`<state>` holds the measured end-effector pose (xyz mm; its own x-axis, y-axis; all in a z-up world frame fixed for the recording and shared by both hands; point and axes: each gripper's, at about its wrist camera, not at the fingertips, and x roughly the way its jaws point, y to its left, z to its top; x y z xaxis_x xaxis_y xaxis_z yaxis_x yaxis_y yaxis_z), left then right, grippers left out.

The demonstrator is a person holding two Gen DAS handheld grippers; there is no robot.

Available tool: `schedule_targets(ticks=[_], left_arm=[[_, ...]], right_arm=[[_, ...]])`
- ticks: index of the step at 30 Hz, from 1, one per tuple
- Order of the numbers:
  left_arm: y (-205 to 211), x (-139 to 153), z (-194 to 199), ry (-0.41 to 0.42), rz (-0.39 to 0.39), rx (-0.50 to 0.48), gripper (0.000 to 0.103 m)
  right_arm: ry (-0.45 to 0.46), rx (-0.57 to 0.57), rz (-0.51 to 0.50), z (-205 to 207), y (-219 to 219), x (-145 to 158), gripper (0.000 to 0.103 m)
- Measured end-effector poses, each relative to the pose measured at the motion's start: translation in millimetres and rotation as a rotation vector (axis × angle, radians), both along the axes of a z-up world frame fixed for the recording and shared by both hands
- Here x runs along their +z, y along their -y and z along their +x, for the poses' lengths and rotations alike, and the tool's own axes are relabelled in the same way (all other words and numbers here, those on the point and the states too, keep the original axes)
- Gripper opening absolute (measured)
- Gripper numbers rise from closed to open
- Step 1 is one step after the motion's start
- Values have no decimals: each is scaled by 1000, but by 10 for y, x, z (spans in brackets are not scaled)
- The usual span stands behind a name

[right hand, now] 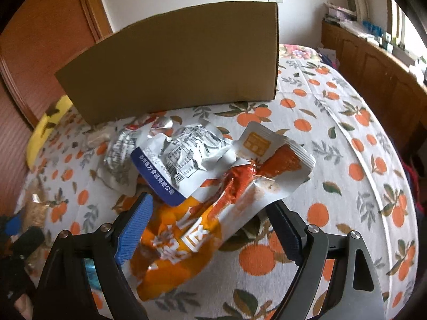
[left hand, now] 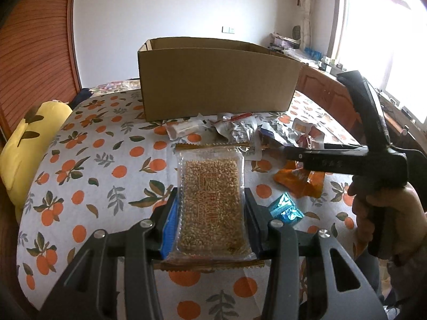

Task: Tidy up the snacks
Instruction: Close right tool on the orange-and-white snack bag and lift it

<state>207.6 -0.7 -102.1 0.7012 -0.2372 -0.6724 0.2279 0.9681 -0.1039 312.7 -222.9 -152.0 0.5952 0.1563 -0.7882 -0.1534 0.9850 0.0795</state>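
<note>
- Snacks lie scattered on a tablecloth (left hand: 88, 160) printed with oranges, in front of a cardboard box (left hand: 216, 80).
- Left gripper (left hand: 210, 221) clamped on a clear packet of puffed grain bar (left hand: 210, 200); blue pad on one side, dark pad on the other, both pressing the packet's long edges. Packet points toward the box, held above the cloth.
- Box stands upright, open at the top, at the far side of the table; inside not visible from either view.
- Right gripper (right hand: 210, 229) has its jaws spread wide, nothing pinched. Orange packet (right hand: 176, 248) sits between the fingers, below them; contact cannot be told.
- In the left view the right gripper (left hand: 291, 153) shows from the side, held by a hand (left hand: 387, 213), tips near the pile.
- Pile just in front of the box: white packet with blue band and printed text (right hand: 173, 165), white pouch with red food picture (right hand: 269, 165) overlapping it, crumpled silver wrapper (right hand: 120, 146) to the left.
- Small shiny blue wrapper (left hand: 285, 210) lies on the cloth, just beside the left gripper's dark finger.
- White stick-shaped packet (left hand: 184, 129) near the box's front wall.
- Yellow pillow (left hand: 29, 144) at the table's left edge.
- Wooden cabinets (right hand: 373, 61) and a bright window (left hand: 387, 26) to the right.
</note>
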Motion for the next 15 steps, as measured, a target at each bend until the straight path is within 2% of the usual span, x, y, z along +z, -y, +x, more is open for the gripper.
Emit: schedule_targets(ticks=[3, 5, 7, 9, 15], left_arm=[[-19, -26, -20, -5, 0, 0, 43], [-26, -33, -26, -7, -5, 0, 43], [-26, -37, -30, -7, -12, 1, 43], [-19, -40, -32, -5, -19, 1, 43], [27, -35, -39, -4, -25, -11, 44]], right_arm=[[-5, 16, -76, -38, -38, -23, 84], [-2, 32, -102, -75, -18, -21, 78], [-14, 38, -108, -108, 48, -7, 66], [-19, 39, -109, -146, 109, 8, 58], [-22, 61, -104, -271, 282, 15, 52]])
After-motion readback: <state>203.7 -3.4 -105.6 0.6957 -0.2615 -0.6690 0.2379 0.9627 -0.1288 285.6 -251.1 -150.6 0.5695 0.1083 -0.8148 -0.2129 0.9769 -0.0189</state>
